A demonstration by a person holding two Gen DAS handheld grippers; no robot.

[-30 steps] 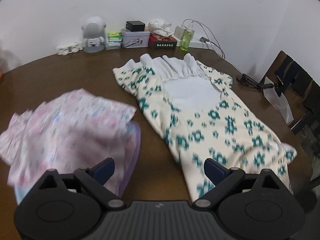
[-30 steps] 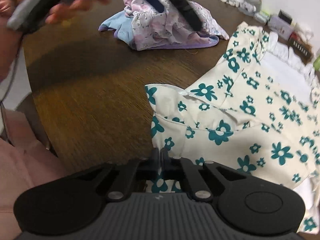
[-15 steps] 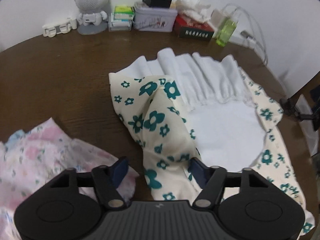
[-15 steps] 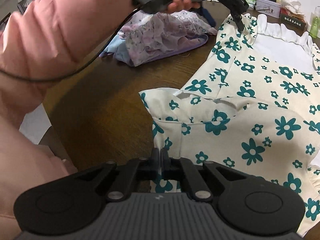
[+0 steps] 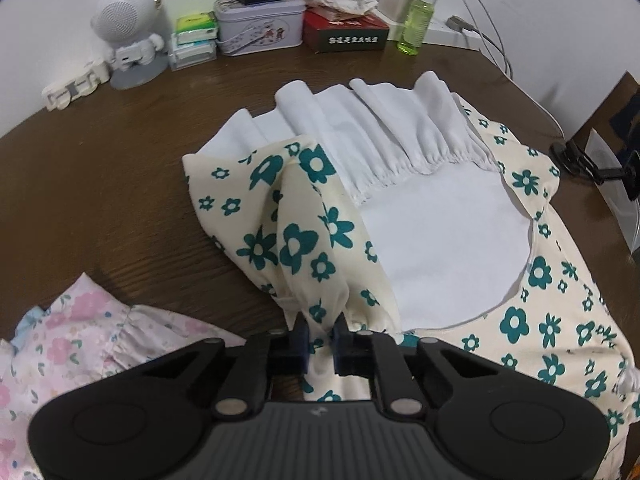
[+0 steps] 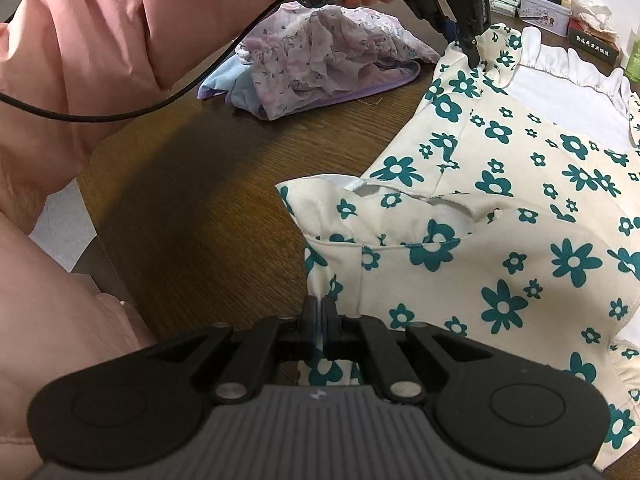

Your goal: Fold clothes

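On the table (image 5: 120, 184), the left hand-held gripper (image 5: 320, 344), earlier wide, is closing on the floral garment (image 5: 296, 240).

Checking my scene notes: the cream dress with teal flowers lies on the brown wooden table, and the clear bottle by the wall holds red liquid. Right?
Not quite. The cream dress with teal flowers lies on the brown wooden table, but the clear bottle holds yellow-green liquid, as the left wrist view shows.

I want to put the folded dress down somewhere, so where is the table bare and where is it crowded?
Bare wood lies between the floral dress and the pink clothes pile, running to the near table edge. Another bare strip separates the dress's white ruffle from the back-wall clutter: speaker, tin, green bottle. That back row is crowded.
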